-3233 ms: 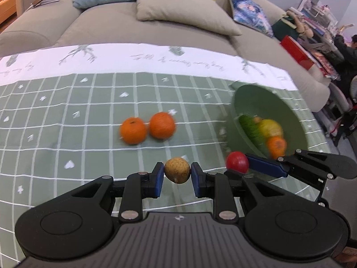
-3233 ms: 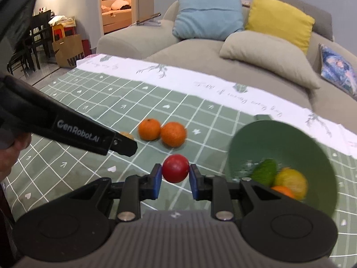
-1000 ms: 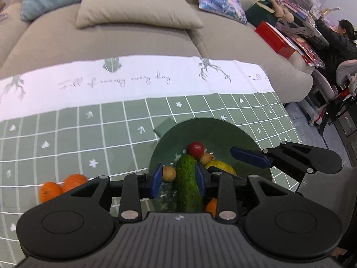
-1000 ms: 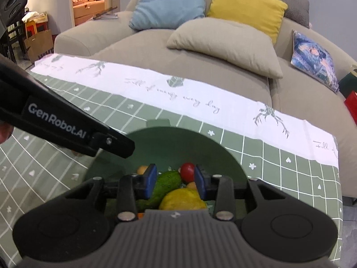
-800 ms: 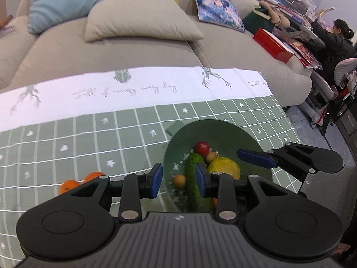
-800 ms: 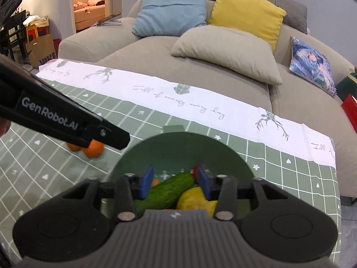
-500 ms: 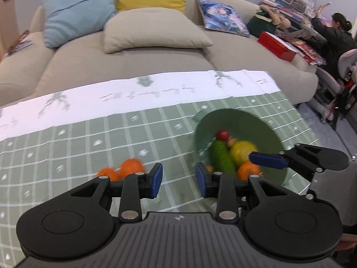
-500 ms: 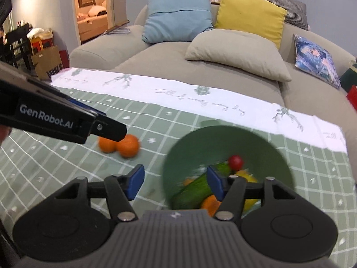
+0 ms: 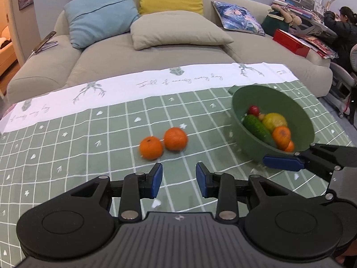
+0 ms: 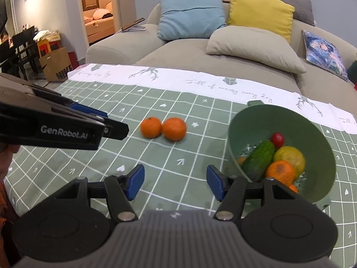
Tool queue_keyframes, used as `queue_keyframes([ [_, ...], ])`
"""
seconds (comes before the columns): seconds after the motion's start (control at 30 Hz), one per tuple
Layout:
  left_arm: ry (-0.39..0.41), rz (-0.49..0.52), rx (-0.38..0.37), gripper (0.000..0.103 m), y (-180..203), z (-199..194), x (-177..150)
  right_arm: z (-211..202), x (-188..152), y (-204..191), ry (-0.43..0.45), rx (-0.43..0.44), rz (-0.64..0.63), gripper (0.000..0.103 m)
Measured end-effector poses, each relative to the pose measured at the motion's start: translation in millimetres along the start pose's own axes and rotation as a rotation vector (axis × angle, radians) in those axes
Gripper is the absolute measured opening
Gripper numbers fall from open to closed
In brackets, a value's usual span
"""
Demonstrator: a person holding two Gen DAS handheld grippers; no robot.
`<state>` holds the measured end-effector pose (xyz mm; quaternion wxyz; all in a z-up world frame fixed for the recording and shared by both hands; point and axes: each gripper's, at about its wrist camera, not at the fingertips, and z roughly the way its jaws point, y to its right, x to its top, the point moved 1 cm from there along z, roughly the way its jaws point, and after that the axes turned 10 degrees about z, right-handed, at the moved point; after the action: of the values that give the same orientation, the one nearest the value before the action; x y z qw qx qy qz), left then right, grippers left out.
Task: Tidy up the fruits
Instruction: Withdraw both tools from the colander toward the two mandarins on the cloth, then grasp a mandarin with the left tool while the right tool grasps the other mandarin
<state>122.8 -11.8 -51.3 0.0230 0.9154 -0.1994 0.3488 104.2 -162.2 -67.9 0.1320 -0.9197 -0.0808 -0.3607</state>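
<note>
On the checked tablecloth (image 9: 111,134), two oranges (image 9: 151,147) lie before both empty, parted grippers (image 9: 177,179).

- Two round orange tangerines (image 9: 151,148) (image 9: 175,139) on the checked green cloth
- One deep green plastic bowl (image 10: 250,125)
- One small red tomato (image 10: 277,140)
- One dark green cucumber (image 10: 258,159)
- One yellow-green round fruit (image 10: 290,157)
- Four sofa cushions (image 10: 191,13)

Beige sofa (image 9: 156,51) with cushions behind green checked tablecloth (image 9: 89,147).

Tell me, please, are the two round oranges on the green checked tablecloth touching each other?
Touching: the right wrist view shows the smaller orange meeting the larger orange without any gap.
</note>
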Motion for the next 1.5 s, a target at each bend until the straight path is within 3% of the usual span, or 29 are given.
queue_keyframes([
  [0.23,-0.004,-0.044,0.001,0.04,-16,6,-12,10,1,-10,-0.018,-0.002,-0.033,0.058],
  [0.6,-0.012,-0.06,-0.018,0.041,-42,33,-4,48,24,-18,-0.04,0.013,-0.103,0.048],
  [0.73,-0.024,-0.06,-0.029,0.049,-51,50,-1,69,34,-18,-0.06,0.012,-0.13,0.046],
  [0.87,-0.039,-0.065,-0.05,0.05,-60,68,1,91,45,-14,-0.082,0.009,-0.144,0.041],
  [1.1,-0.062,-0.088,-0.084,0.05,-71,99,10,121,58,-8,-0.104,0.003,-0.145,0.041],
  [1.5,-0.109,-0.027,-0.136,0.05,-75,136,17,144,60,-7,-0.115,0.014,-0.162,0.041],
])
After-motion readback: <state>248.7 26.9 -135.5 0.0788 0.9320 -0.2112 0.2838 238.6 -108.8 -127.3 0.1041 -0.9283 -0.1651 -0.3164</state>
